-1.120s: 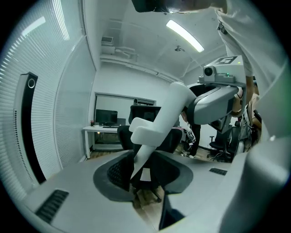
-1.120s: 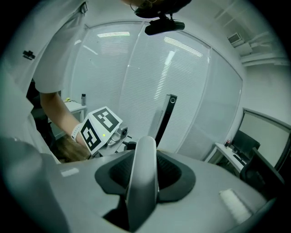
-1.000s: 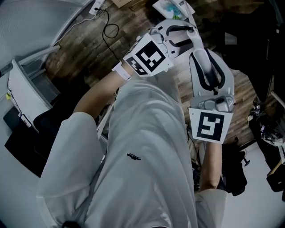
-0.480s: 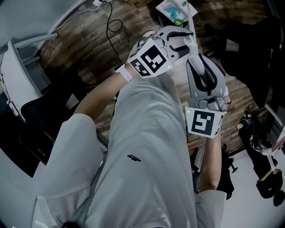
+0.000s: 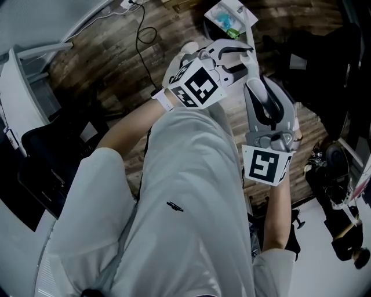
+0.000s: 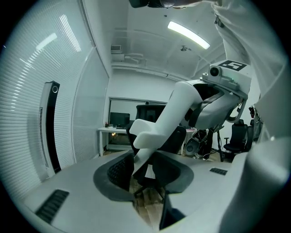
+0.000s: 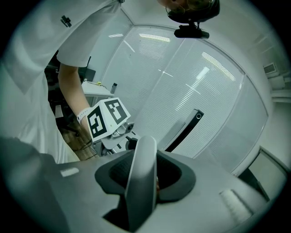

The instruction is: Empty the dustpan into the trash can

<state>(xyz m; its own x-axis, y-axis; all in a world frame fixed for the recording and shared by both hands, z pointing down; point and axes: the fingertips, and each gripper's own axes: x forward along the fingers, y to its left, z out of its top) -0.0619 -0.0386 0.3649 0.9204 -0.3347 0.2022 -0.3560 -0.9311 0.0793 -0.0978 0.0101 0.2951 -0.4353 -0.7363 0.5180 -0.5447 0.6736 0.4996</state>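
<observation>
The white dustpan (image 5: 227, 14) with blue-green litter in it hangs at the top of the head view, over a dark shape I cannot identify. Its pale handle (image 5: 251, 46) runs down to my two grippers. My right gripper (image 5: 259, 74) is shut on the handle (image 7: 142, 177), which fills the gap between its pads. My left gripper (image 5: 239, 51) sits just left of the right one; its jaws have just been opening and stand wide, with a thin white part of the handle (image 6: 144, 160) between them, not pressed. The left gripper (image 6: 145, 176) looks straight at the right gripper (image 6: 213, 107).
A wooden floor (image 5: 116, 64) lies below, with a black cable (image 5: 142, 32) on it. A white frame (image 5: 32, 87) and a black chair (image 5: 52, 156) are at the left, dark gear (image 5: 339, 185) at the right. My own trousers (image 5: 185, 191) fill the middle.
Both grippers and the handle have shifted a little lower in the head view, and the left marker cube has turned slightly. The dustpan stays at the top.
</observation>
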